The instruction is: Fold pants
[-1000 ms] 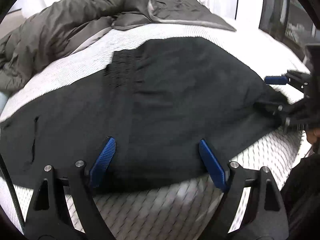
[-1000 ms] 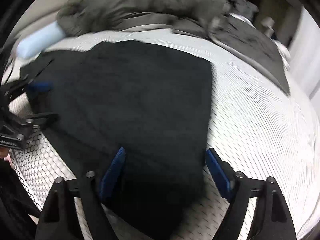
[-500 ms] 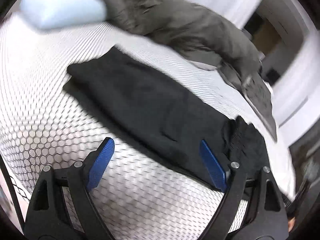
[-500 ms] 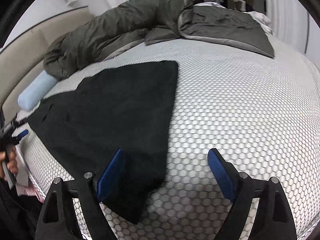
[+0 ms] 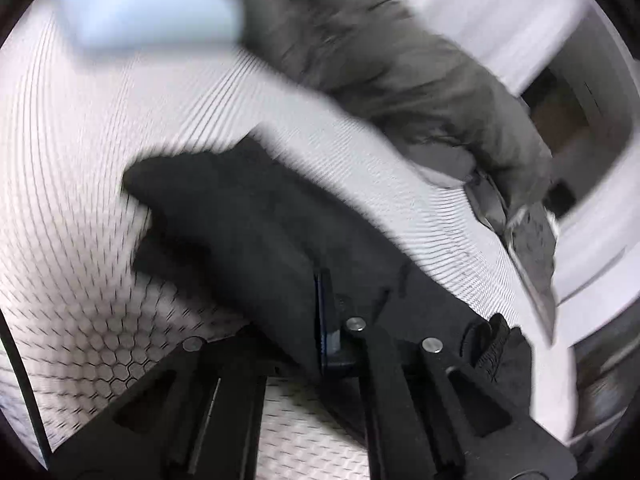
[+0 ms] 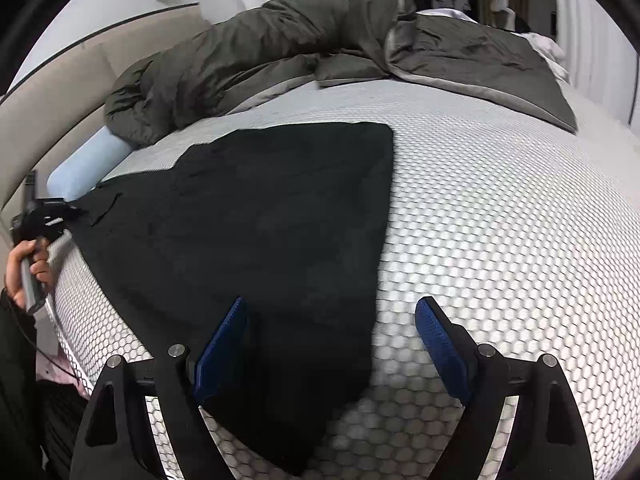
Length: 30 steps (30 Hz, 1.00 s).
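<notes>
A: Lying flat on the honeycomb mattress (image 6: pixel 500 240), the black pants (image 6: pixel 260 220) run lengthwise from the left gripper (image 5: pixel 326 320) across to the right gripper (image 6: pixel 328 344).

B: The left one's jaws have just been closing and now pinch the fabric at the far end. The right one gapes wide, straddling the near edge, clasping nothing.

A: The olive duvet (image 6: pixel 280 52) and the blue pillow (image 6: pixel 86 164) sit behind, clear of any fold.
</notes>
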Motion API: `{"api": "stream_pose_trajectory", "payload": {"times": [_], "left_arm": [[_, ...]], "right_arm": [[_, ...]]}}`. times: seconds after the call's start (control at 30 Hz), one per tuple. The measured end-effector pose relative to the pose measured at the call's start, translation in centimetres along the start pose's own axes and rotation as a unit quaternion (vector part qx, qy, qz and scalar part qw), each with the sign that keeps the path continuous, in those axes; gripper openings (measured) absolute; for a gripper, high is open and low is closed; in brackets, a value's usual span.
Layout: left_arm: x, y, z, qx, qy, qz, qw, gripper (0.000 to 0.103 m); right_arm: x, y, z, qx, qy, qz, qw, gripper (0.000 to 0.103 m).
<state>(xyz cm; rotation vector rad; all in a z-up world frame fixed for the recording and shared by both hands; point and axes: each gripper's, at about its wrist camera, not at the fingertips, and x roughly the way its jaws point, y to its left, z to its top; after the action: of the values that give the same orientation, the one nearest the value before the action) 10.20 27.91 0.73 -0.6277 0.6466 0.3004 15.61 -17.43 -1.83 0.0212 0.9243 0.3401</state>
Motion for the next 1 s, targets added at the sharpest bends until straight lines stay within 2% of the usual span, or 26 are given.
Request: {"api": "stream_pose_trajectory", "payload": {"times": [0.1, 0.2, 0.3, 0.37, 0.4, 0.43, 0.5, 0.6, 0.63, 0.73, 0.8, 0.83, 0.87, 0.9, 0.93, 1.0], "left_arm": [[-3.3, -6.5, -0.1, 0.074, -0.032, -0.026, 0.9964, 0.001], [-6.1, -14.4, -2.0, 0.149, -0.045, -0.087, 0.984, 0.001], [-7.5, -23.2, -6.3, 0.236, -0.028, -0.151, 0.9597, 0.001], [-6.7, -28.3, -10.8, 0.292, 0.014, -0.19, 0.9372, 0.005], [-5.7, -30.4, -13.1, 0.319, 0.045, -0.205, 0.9242, 0.02], [-3.9, -32.5, -16.5, 0.351, 0.093, -0.223, 0.9045, 0.046], [-1.2, -34.0, -21.2, 0.388, 0.145, -0.219, 0.8836, 0.07], [0.7, -33.1, -24.9, 0.426, 0.179, -0.193, 0.8657, 0.07], [0.6, -32.2, -25.5, 0.43, 0.182, -0.191, 0.8635, 0.07], [-1.0, -29.8, -24.9, 0.42, 0.188, -0.21, 0.8628, 0.071], [-3.5, -27.8, -22.8, 0.402, 0.171, -0.228, 0.8702, 0.075], [-4.3, -26.5, -20.6, 0.386, 0.148, -0.228, 0.8817, 0.083], [-5.3, -25.7, -19.7, 0.372, 0.132, -0.228, 0.8901, 0.085], [-5.5, -24.9, -18.4, 0.354, 0.117, -0.228, 0.8993, 0.086], [-5.0, -24.0, -16.3, 0.325, 0.103, -0.218, 0.9144, 0.086], [-3.2, -23.0, -13.4, 0.289, 0.075, -0.183, 0.9366, 0.086]], "right_arm": [[-0.9, -1.2, 0.2, 0.017, -0.014, 0.004, 1.0, 0.088], [-1.5, -2.3, 0.6, 0.029, -0.025, 0.005, 0.999, 0.088], [-2.0, -3.6, 0.8, 0.045, -0.036, -0.006, 0.998, 0.088], [-2.4, -4.7, 0.8, 0.063, -0.041, -0.009, 0.997, 0.088], [-2.5, -5.5, 0.8, 0.077, -0.044, -0.012, 0.996, 0.088], [-2.6, -6.1, 0.8, 0.086, -0.045, -0.016, 0.995, 0.088], [-2.4, -7.4, 1.0, 0.104, -0.044, -0.022, 0.993, 0.088], [-2.7, -8.8, 0.9, 0.124, -0.044, -0.029, 0.991, 0.088], [-2.8, -9.1, 0.9, 0.128, -0.045, -0.029, 0.99, 0.088], [-3.4, -9.3, 1.0, 0.133, -0.052, -0.023, 0.989, 0.088], [-3.7, -8.7, 1.1, 0.132, -0.056, -0.01, 0.99, 0.088], [-3.7, -8.2, 1.2, 0.128, -0.058, -0.002, 0.99, 0.088], [-3.8, -7.5, 1.3, 0.12, -0.06, 0.005, 0.991, 0.088], [-3.8, -6.6, 1.5, 0.109, -0.062, 0.012, 0.992, 0.088], [-3.8, -5.6, 1.7, 0.095, -0.063, 0.02, 0.993, 0.088], [-3.3, -3.3, 2.0, 0.065, -0.058, 0.024, 0.996, 0.088]]}}
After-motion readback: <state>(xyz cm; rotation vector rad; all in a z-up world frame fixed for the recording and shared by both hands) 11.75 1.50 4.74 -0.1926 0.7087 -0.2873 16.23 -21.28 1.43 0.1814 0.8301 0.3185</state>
